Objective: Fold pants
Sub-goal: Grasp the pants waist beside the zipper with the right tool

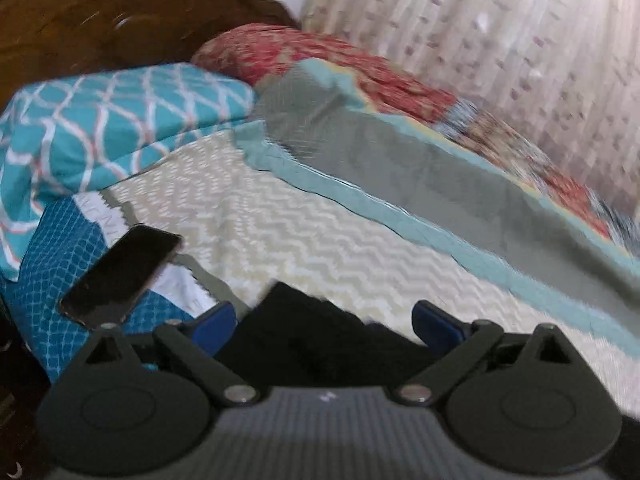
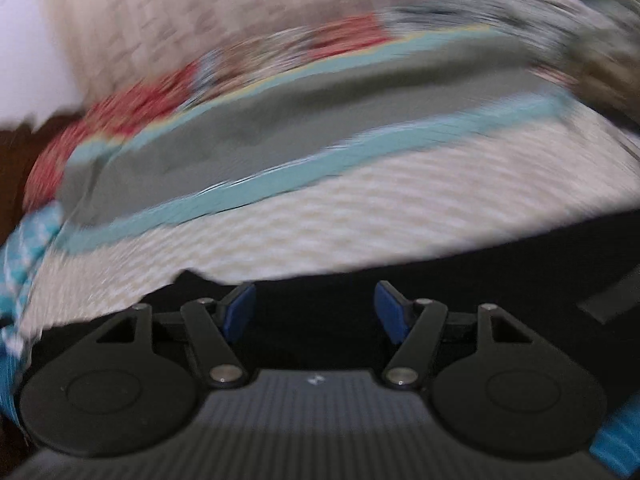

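The black pants (image 1: pixel 320 340) lie on the cream zigzag bedsheet (image 1: pixel 300 232); in the left wrist view only one end shows, right between my fingers. My left gripper (image 1: pixel 324 320) is open, its blue pads either side of the black cloth. In the right wrist view the pants (image 2: pixel 500 248) spread as a wide black band across the sheet (image 2: pixel 360 208) below and to the right. My right gripper (image 2: pixel 316 310) is open over the black cloth. This view is blurred by motion.
A black phone (image 1: pixel 120 276) lies on blue patterned fabric at the left. A teal patterned pillow (image 1: pixel 100 120) sits behind it. A grey blanket with teal border (image 1: pixel 400 168) and a red patterned quilt (image 1: pixel 340 64) lie beyond. A curtain (image 1: pixel 500 40) hangs behind the bed.
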